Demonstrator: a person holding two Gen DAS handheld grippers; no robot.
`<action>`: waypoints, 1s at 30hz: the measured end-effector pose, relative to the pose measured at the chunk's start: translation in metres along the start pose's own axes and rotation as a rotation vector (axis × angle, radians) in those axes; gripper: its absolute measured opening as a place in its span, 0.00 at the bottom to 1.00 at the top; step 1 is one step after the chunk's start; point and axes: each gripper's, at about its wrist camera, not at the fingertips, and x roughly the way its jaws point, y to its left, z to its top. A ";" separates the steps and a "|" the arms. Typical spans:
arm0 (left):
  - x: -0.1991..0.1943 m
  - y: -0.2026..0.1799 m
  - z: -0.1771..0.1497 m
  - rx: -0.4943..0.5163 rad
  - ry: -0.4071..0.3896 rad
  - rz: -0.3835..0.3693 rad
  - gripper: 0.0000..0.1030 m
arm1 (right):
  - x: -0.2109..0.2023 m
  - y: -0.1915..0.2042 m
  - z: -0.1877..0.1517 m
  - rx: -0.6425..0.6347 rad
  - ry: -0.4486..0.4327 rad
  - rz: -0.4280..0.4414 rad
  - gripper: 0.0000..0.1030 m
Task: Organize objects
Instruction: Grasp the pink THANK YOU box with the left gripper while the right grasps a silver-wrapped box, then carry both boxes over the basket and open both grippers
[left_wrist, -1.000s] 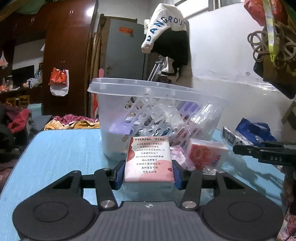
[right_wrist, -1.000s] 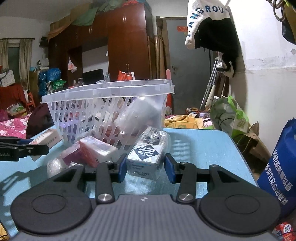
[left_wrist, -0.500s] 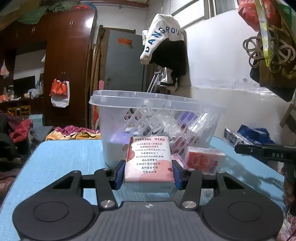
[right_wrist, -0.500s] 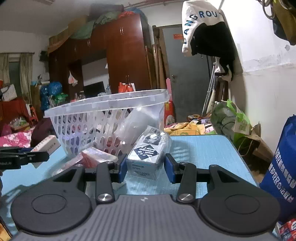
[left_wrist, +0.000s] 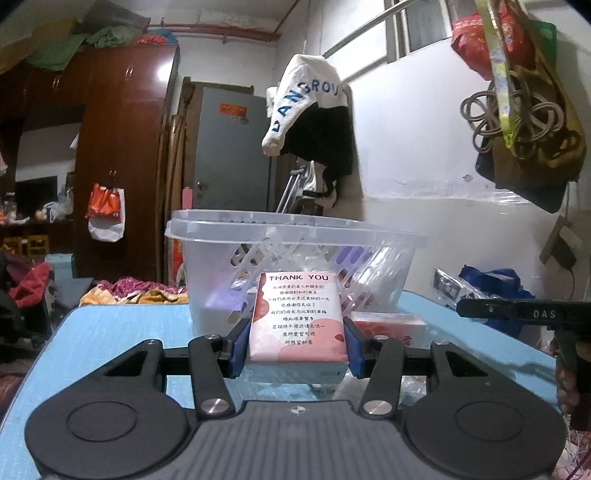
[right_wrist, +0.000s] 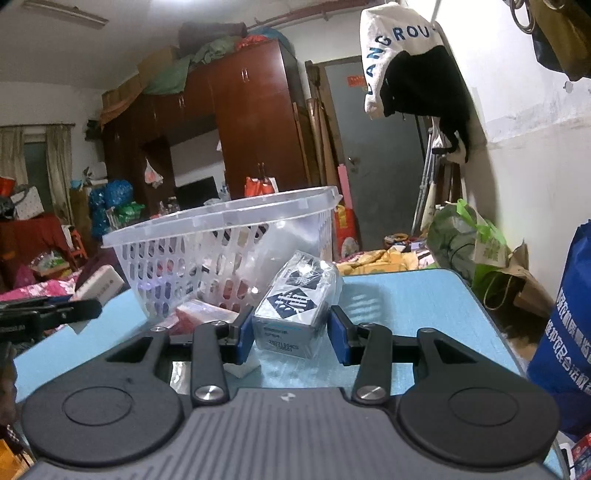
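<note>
My left gripper (left_wrist: 295, 349) is shut on a pink "THANK YOU" tissue pack (left_wrist: 298, 318), held above the blue table (left_wrist: 92, 343) just in front of the clear plastic basket (left_wrist: 295, 236). My right gripper (right_wrist: 291, 334) is shut on a plastic-wrapped box with black-and-white diamond print (right_wrist: 297, 301), held above the table to the right of the basket (right_wrist: 221, 221). The basket holds several packets. The left gripper with its pack also shows in the right wrist view (right_wrist: 55, 310); the right gripper shows in the left wrist view (left_wrist: 517, 314).
A red-and-white pack (left_wrist: 388, 325) lies on the table beside the basket, also in the right wrist view (right_wrist: 207, 314). A blue bag (right_wrist: 565, 314) stands at the table's right. Bags hang on the wall (left_wrist: 524, 110). A wardrobe (right_wrist: 255, 122) and a door (left_wrist: 232, 155) stand behind.
Both grippers have risen with their packs still gripped; the basket and table now sit lower in both views.
</note>
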 end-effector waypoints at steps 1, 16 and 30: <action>-0.001 -0.001 0.000 0.004 -0.007 -0.003 0.53 | 0.000 -0.001 0.000 0.004 -0.002 0.002 0.45; -0.009 0.001 0.066 -0.111 -0.158 -0.065 0.53 | -0.011 0.020 0.073 -0.101 -0.095 0.002 0.45; 0.095 0.020 0.120 -0.185 0.089 0.169 0.85 | 0.109 0.065 0.127 -0.325 0.132 -0.058 0.78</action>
